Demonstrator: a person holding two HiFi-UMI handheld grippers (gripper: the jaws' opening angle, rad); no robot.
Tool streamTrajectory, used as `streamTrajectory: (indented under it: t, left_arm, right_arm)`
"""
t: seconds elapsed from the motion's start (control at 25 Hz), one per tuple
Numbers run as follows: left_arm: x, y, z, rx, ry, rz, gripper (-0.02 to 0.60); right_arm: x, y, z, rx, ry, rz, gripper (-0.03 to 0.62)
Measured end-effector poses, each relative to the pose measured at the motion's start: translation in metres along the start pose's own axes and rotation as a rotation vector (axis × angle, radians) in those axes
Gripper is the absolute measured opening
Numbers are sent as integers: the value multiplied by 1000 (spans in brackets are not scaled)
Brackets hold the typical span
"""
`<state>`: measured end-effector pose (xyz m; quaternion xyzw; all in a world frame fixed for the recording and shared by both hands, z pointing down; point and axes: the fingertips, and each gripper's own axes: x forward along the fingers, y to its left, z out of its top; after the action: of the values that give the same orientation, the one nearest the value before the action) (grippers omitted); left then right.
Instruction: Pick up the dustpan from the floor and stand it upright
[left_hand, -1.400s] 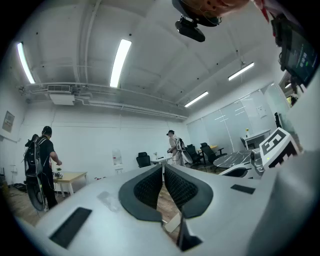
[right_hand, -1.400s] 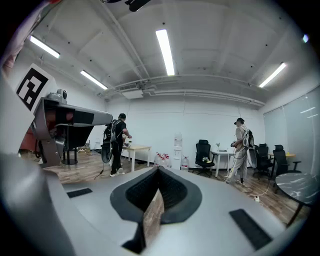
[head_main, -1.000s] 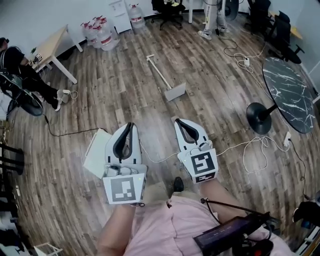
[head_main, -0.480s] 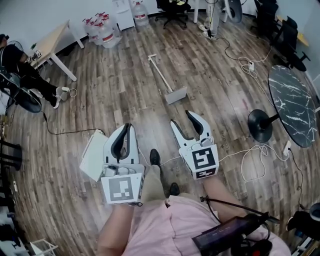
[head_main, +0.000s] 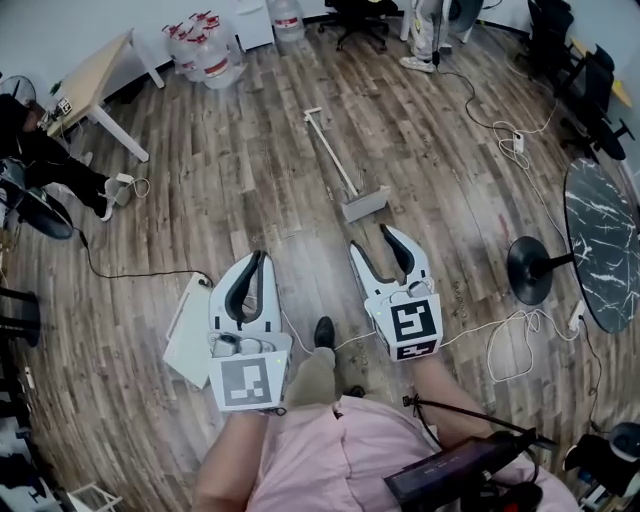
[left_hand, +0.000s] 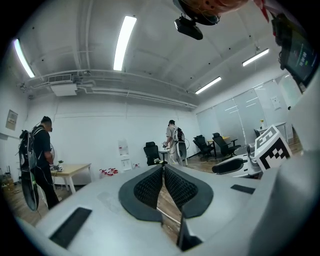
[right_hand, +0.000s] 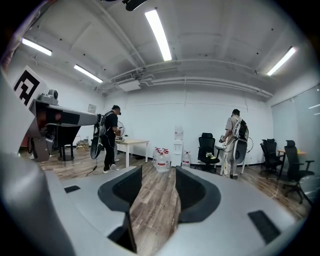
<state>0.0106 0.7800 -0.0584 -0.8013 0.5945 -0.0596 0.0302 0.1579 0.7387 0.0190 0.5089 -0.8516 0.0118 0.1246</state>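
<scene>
The grey dustpan (head_main: 366, 204) lies flat on the wood floor, its long pale handle (head_main: 330, 150) pointing away from me. My right gripper (head_main: 373, 238) hovers just short of the pan, open, with only floor between its fingers. In the right gripper view, the right gripper (right_hand: 158, 170) is likewise wide apart and empty. My left gripper (head_main: 260, 256) is held to the left, farther from the pan, shut on nothing. The left gripper (left_hand: 163, 166) has its ribbed pads pressed together in its own view. The dustpan shows in neither gripper view.
A flat white box (head_main: 188, 318) lies on the floor under my left gripper. A black fan base (head_main: 531, 266), a marble table (head_main: 605, 235) and loose white cables (head_main: 510, 325) lie to the right. Water bottles (head_main: 205, 55), a wooden table (head_main: 92, 85) and people stand farther off.
My right gripper has gone from shut to open. I have stepped forward, so the dustpan sits closer to the right gripper's tips. The left gripper stays shut.
</scene>
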Motion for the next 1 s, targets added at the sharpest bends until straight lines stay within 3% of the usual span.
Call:
streamTrajectory:
  t: [0.24,0.52,0.84,1.0]
  left_arm:
    - [87,69,3,-20,-19,-17,23]
    - [144,119,19,16,-79,-6,23]
    - [199,145,-2,38,-36,1,23]
    - [246,152,-16,4,-18,-5,23]
  right_arm:
    - [105,-12,36,-20,-15,-6,209]
    - [169,-33,76,-61,-58,-26,204]
    - [232,-55,72,-58,-47,-18,198]
    - [279,-82,65,-67,-41,-26,198]
